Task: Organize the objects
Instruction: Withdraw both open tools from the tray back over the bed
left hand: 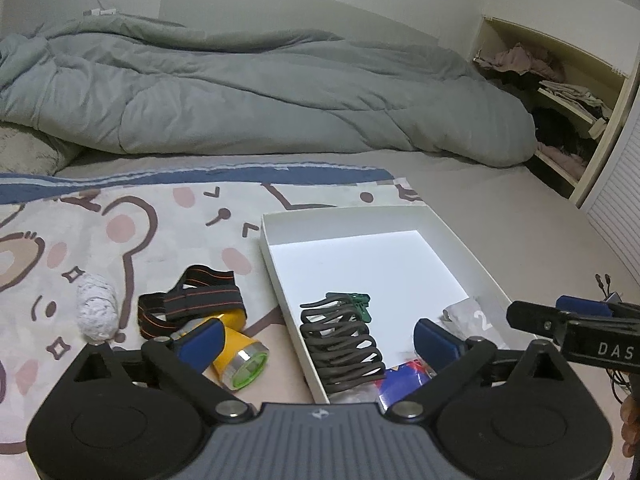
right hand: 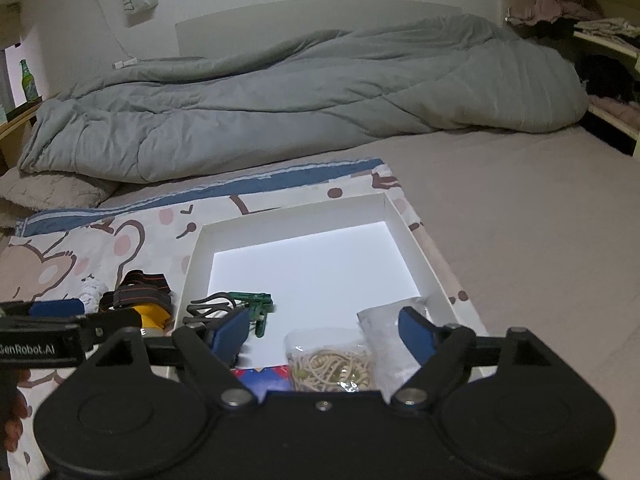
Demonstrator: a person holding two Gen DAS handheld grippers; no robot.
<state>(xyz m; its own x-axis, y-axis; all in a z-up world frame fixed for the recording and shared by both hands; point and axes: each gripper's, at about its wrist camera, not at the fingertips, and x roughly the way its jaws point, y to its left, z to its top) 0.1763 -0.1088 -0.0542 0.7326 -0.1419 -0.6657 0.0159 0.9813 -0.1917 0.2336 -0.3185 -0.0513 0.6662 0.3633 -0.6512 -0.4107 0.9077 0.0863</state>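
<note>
A white shallow box (left hand: 360, 216) lies on a bear-print blanket. Inside it are a brown wavy coil (left hand: 340, 344), a green clip (left hand: 352, 304), a clear bag (left hand: 464, 312) and a red-blue packet (left hand: 404, 376). My left gripper (left hand: 318, 340) hangs open over the box's near left wall, nothing between its fingers. Left of the box lie a yellow headlamp (left hand: 236, 344) with a black strap and a white knitted ball (left hand: 98, 312). My right gripper (right hand: 323, 332) stands open above a bag of rubber bands (right hand: 332, 364) and the clear bag (right hand: 384, 332), gripping neither.
A rumpled grey duvet (left hand: 260, 92) fills the back of the bed. Open shelves with clothes (left hand: 560, 92) stand at the right. A green bottle (right hand: 27, 80) sits on a ledge at far left. Bare beige sheet (right hand: 520, 220) lies right of the box.
</note>
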